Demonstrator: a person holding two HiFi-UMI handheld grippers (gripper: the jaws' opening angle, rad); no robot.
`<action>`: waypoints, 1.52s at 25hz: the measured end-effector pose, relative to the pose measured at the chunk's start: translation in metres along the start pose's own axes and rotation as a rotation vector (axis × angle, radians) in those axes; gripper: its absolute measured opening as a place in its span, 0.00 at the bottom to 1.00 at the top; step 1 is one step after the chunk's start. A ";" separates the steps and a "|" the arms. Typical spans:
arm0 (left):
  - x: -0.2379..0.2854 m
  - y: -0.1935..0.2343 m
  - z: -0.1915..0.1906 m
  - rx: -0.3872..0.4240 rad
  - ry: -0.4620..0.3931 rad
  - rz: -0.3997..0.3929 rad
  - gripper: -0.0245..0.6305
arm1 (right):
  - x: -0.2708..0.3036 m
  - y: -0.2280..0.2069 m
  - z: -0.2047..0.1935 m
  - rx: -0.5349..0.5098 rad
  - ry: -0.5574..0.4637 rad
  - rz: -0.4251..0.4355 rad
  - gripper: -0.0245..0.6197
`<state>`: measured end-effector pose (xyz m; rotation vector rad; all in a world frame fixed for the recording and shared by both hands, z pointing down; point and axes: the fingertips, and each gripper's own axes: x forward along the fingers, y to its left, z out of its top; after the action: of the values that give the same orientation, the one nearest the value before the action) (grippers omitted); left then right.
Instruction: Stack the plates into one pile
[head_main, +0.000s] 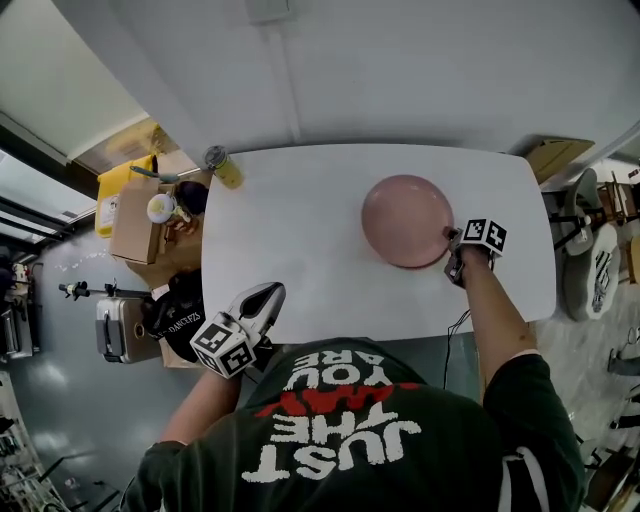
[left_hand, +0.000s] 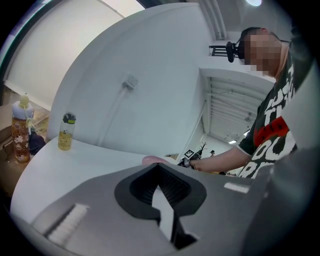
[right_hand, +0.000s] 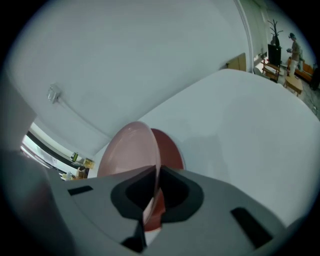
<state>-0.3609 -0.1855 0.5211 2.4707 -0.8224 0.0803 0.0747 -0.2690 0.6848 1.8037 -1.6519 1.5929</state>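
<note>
On the white table (head_main: 300, 230), the pink plate (right_hand: 125, 150) hangs tilted over the darker red plate (right_hand: 170, 150), its rim pinched by the right gripper (head_main: 452, 245), so lowering and release remain, while the left gripper (head_main: 268, 296) waits, closed and empty.

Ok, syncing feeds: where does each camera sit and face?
Head view: on the head, looking down at the white table; shirt, arms show.
Left gripper view: rides the left gripper, facing across the table; shut empty jaws.
Right gripper view: rides the right gripper, clamped on the pink plate.
Shared: all show that plate.
</note>
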 end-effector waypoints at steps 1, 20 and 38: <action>0.002 -0.001 -0.001 0.004 0.003 -0.001 0.04 | 0.004 -0.005 0.000 0.015 0.001 -0.002 0.06; 0.013 -0.008 0.005 0.001 -0.043 0.068 0.04 | -0.035 0.036 0.021 -0.575 -0.077 -0.026 0.34; 0.061 -0.045 0.039 0.109 -0.088 -0.078 0.04 | -0.159 0.174 -0.001 -0.772 -0.335 0.423 0.10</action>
<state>-0.2900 -0.2077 0.4794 2.6224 -0.7757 -0.0114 -0.0315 -0.2373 0.4772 1.3949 -2.4632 0.5760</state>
